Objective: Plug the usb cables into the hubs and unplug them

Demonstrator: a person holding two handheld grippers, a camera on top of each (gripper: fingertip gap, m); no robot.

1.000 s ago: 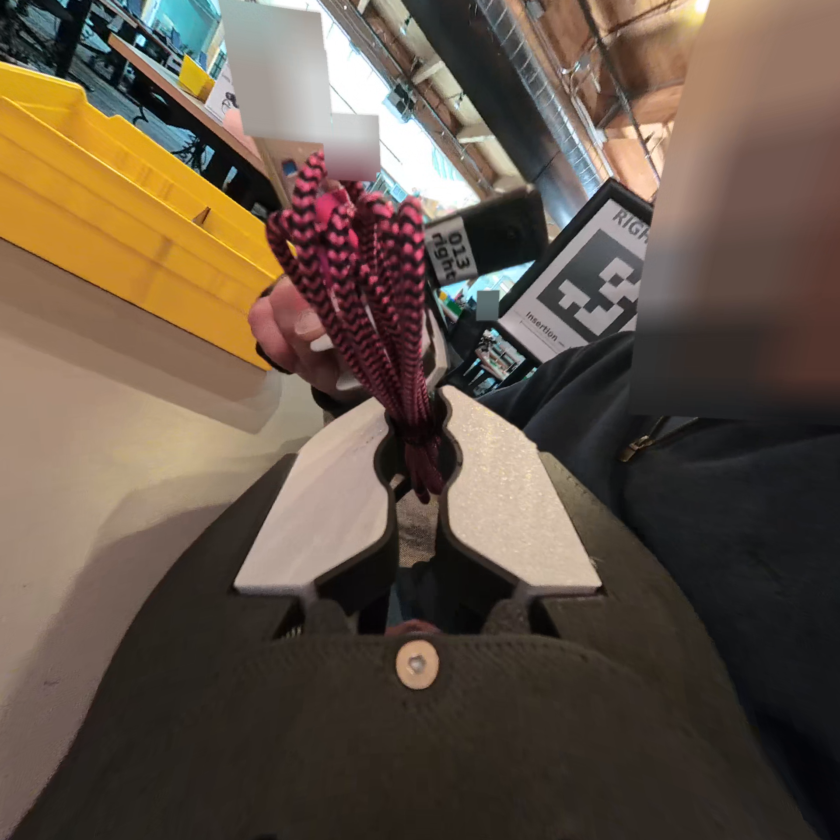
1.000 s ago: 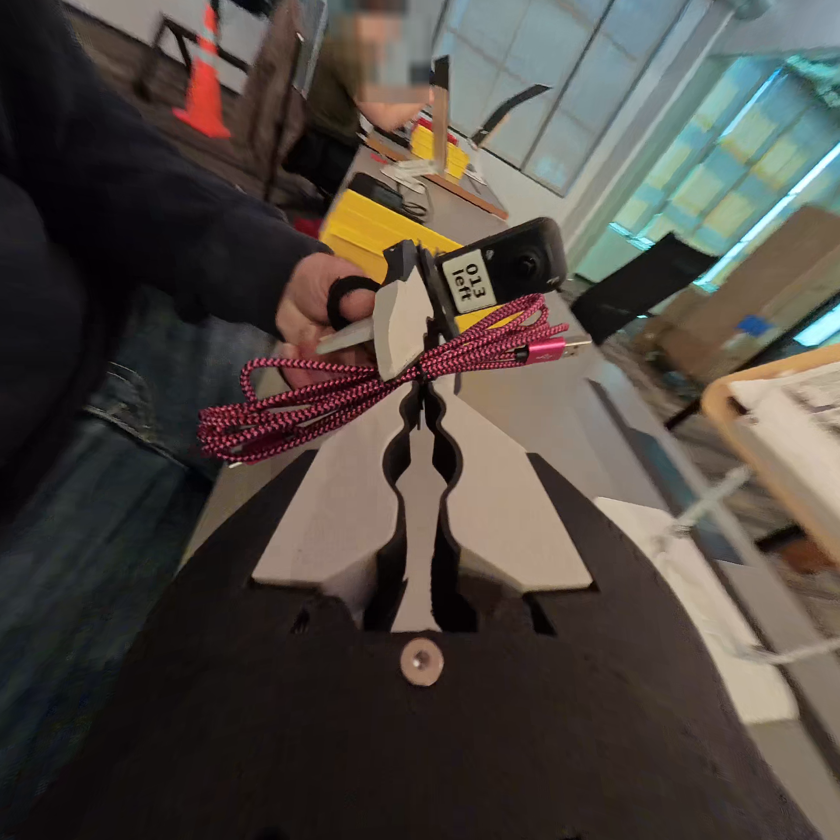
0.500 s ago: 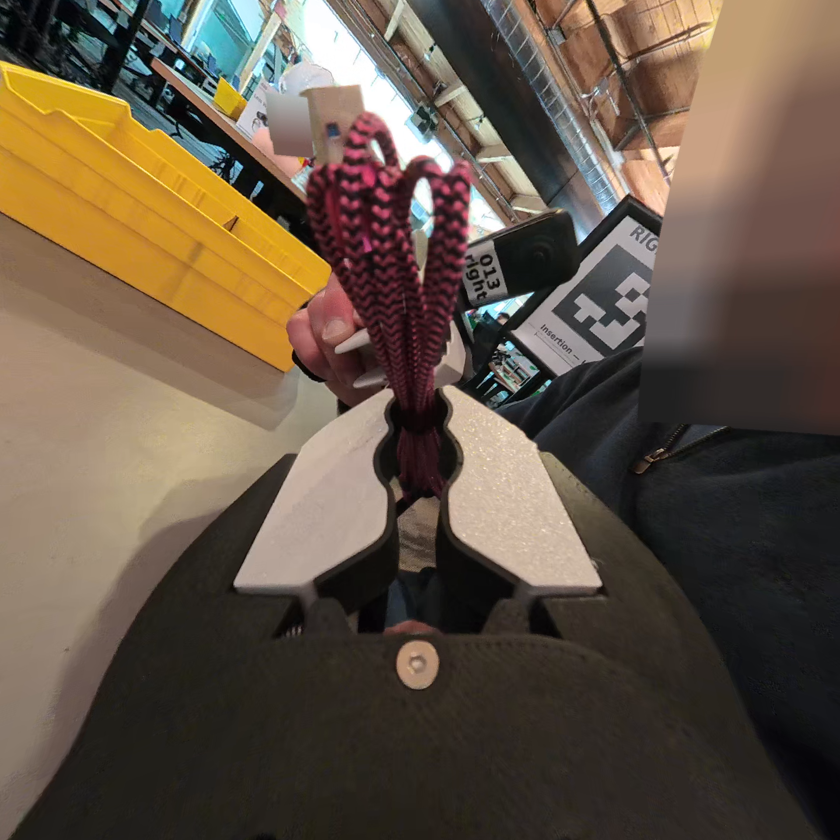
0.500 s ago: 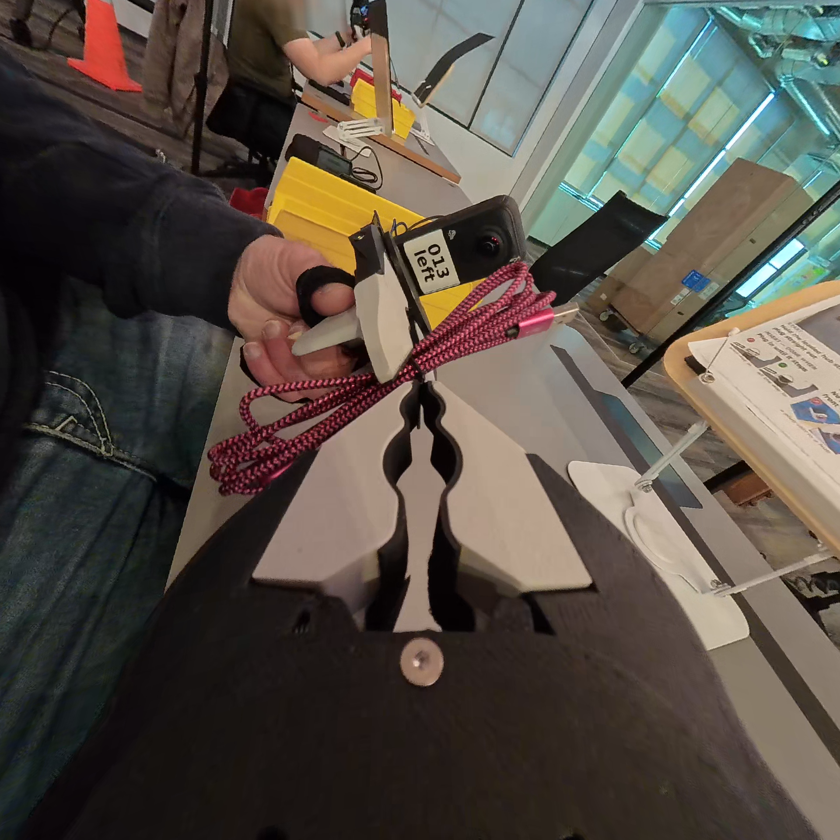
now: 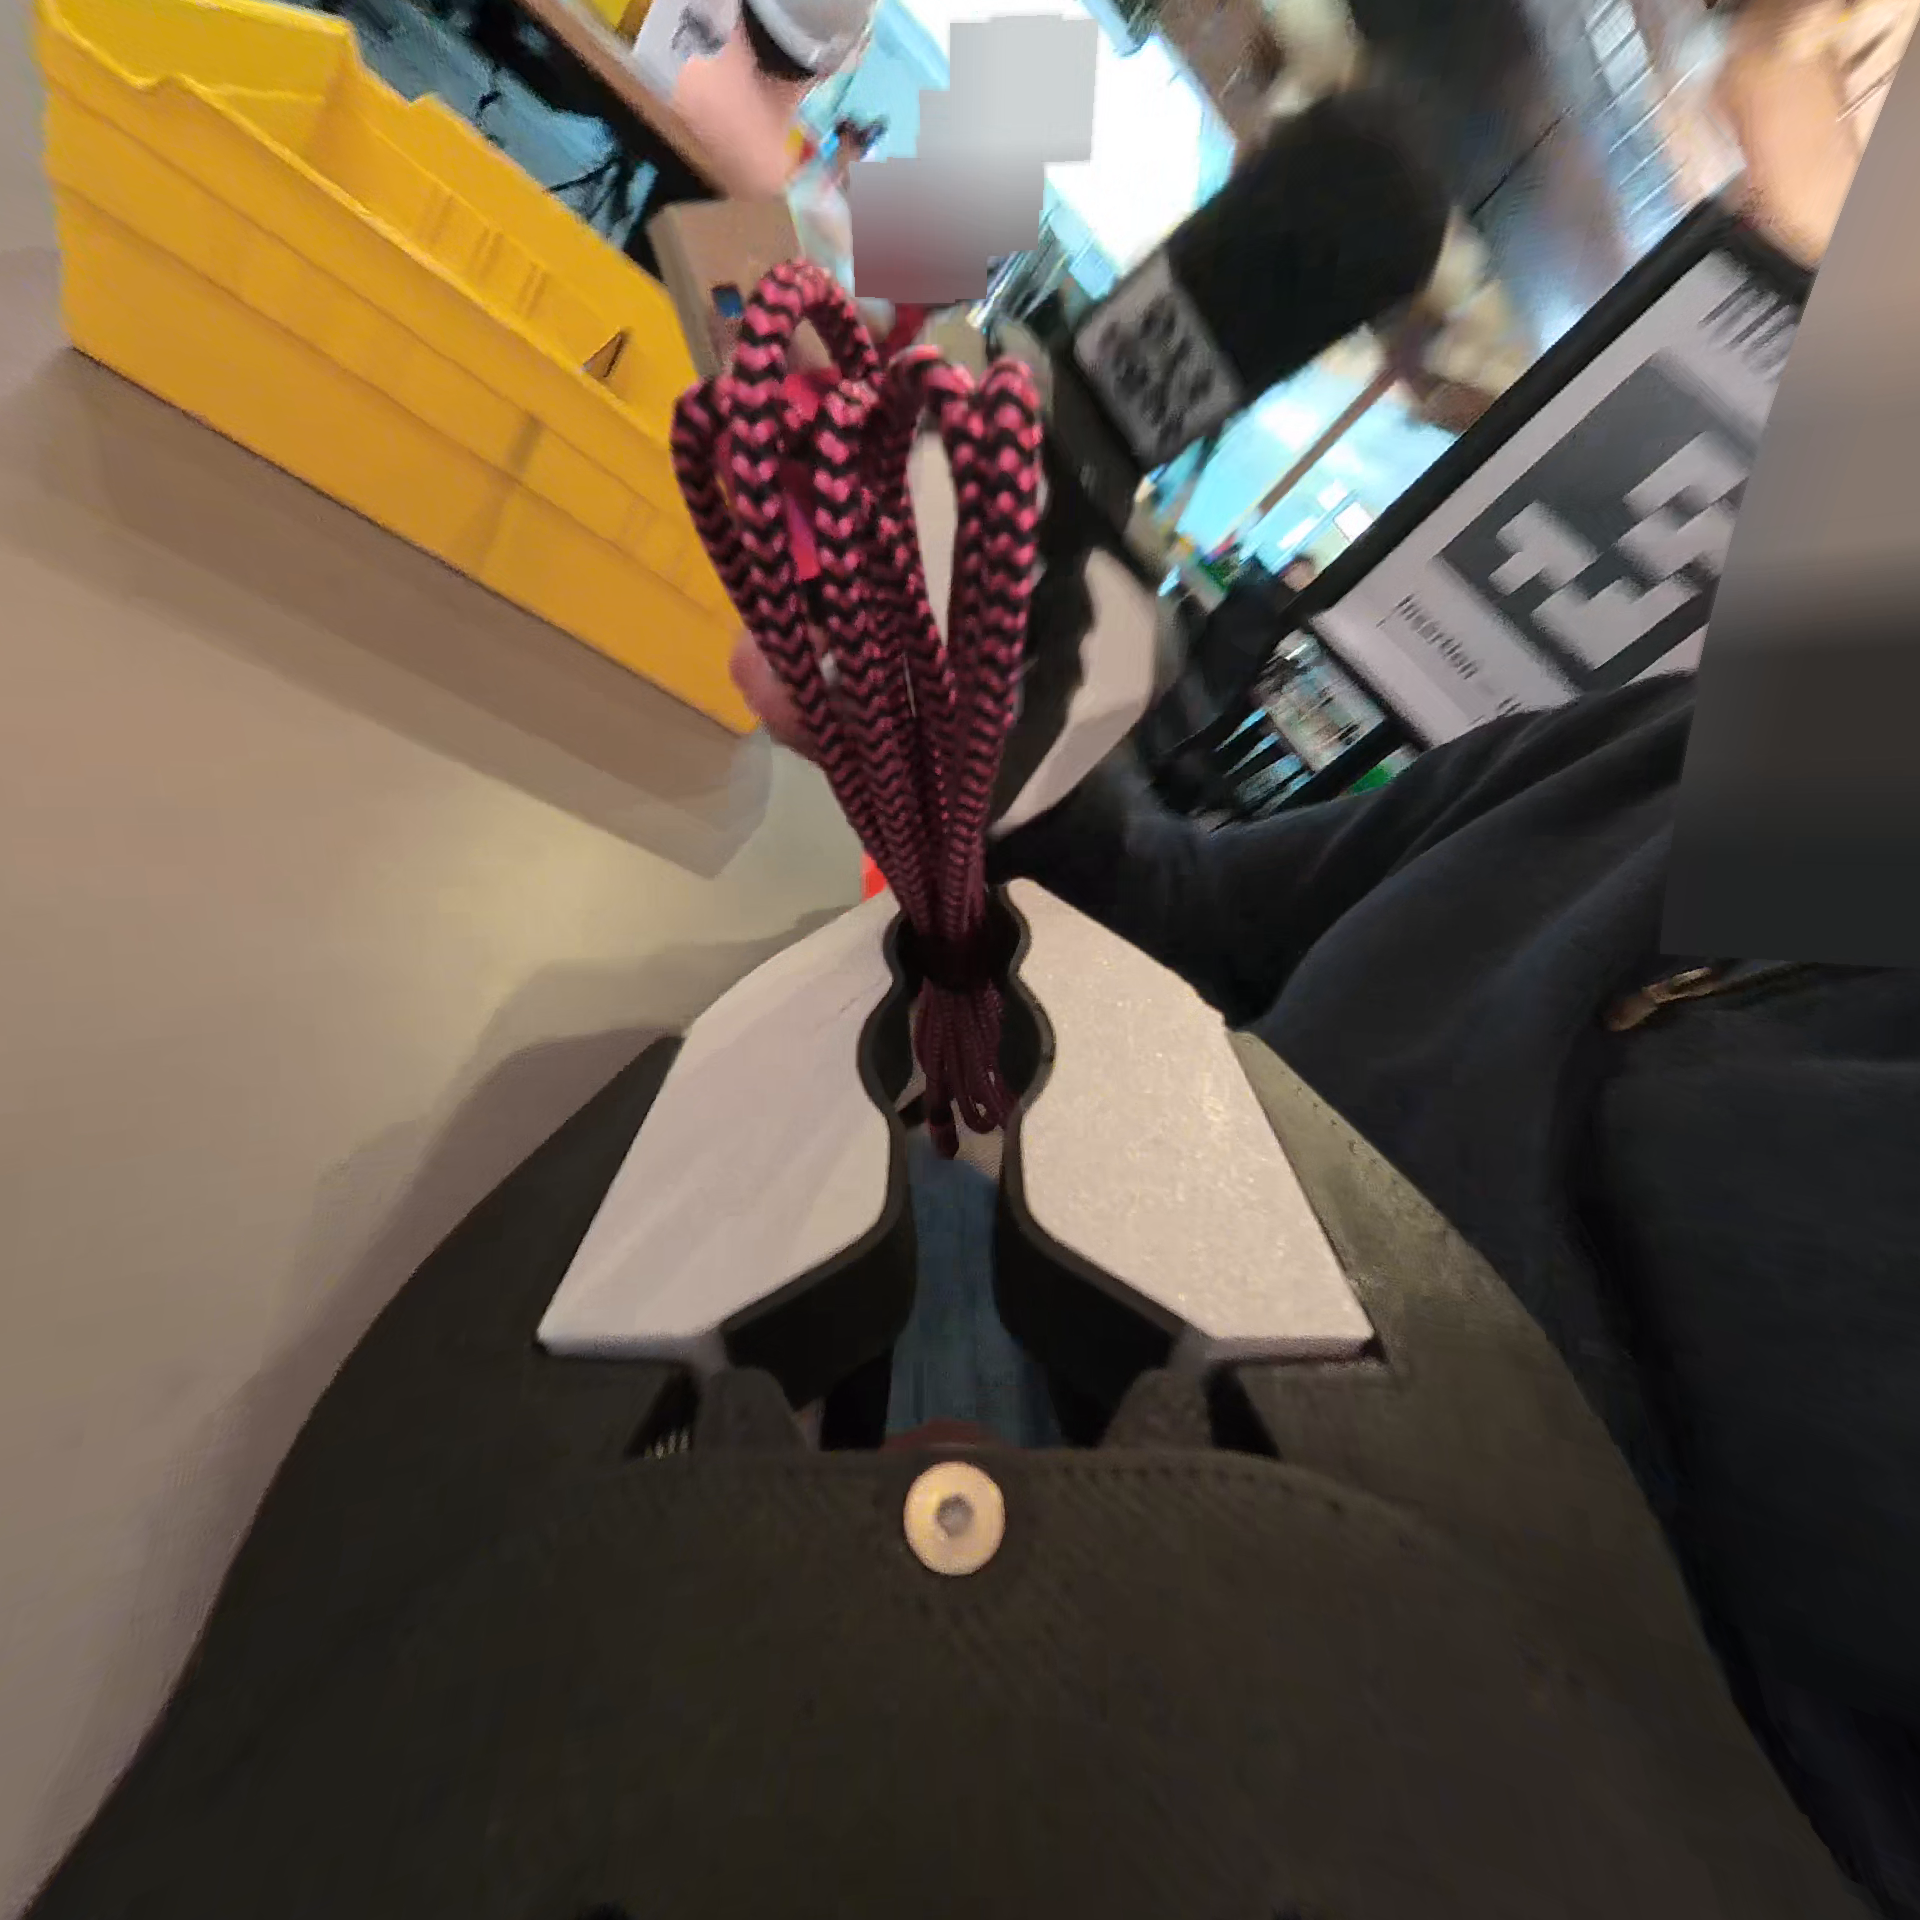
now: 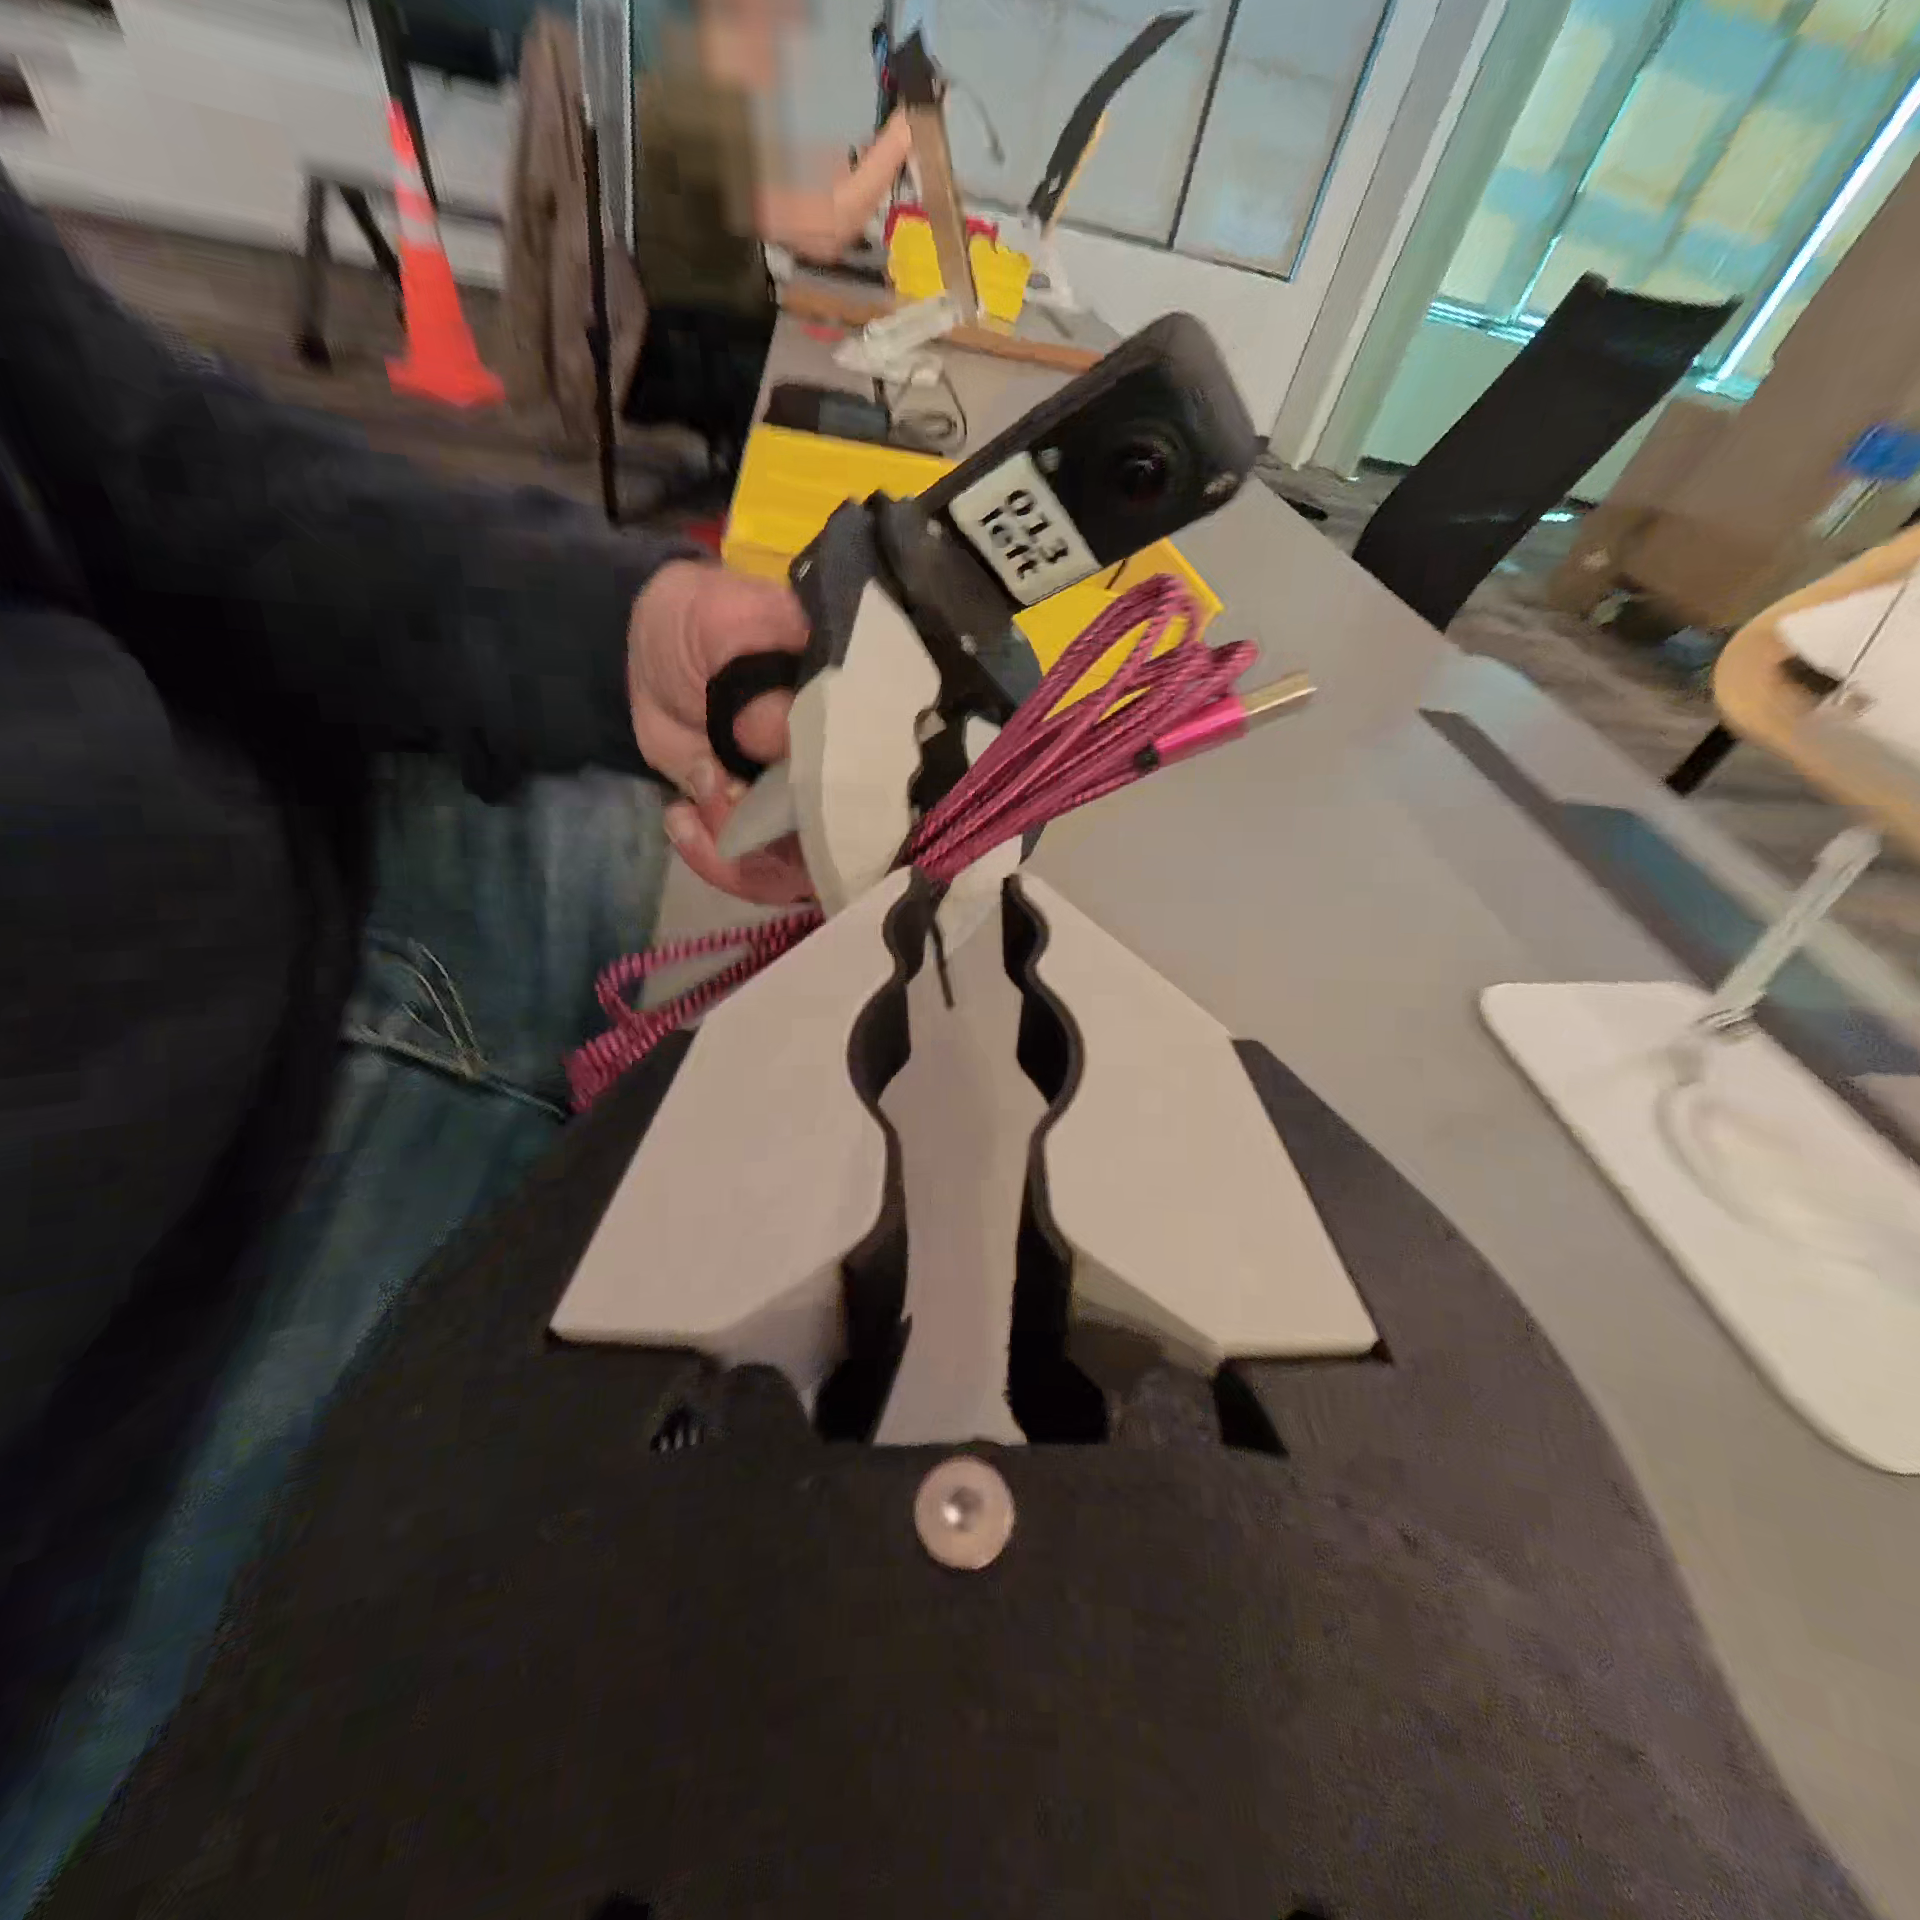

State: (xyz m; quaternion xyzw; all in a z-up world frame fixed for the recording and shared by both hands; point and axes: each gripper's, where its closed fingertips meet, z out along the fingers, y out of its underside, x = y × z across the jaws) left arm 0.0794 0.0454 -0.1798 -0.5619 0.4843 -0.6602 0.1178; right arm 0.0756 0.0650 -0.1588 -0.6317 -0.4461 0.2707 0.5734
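Observation:
My left gripper point(image 5: 956, 914) is shut on a coiled pink-and-black braided USB cable point(image 5: 873, 540), whose loops stand up above the jaws. In the right wrist view the same cable point(image 6: 1049, 748) fans out to the right of the left gripper point(image 6: 925, 857), ending in a pink plug point(image 6: 1236, 712) with a metal tip. More loops hang to the lower left. My right gripper point(image 6: 956, 888) sits just under the bundle with its jaws slightly apart. A thin black strand point(image 6: 940, 961) hangs between them. No hub shows in either view.
Both grippers are held over a person's lap beside a grey table point(image 5: 260, 987). Stacked yellow bins point(image 5: 364, 343) stand on the table. There is a white stand base point(image 6: 1714, 1195) at the right, a marker board point(image 5: 1610, 540), an orange cone point(image 6: 426, 291) and a seated person point(image 6: 707, 187) far off. Both grippers' tips are close together, under 4 cm apart.
My right gripper's jaws were shut at the bundle and now stand slightly apart. The left gripper has tilted, which swings the plug end up and to the right. Both views are blurred by motion.

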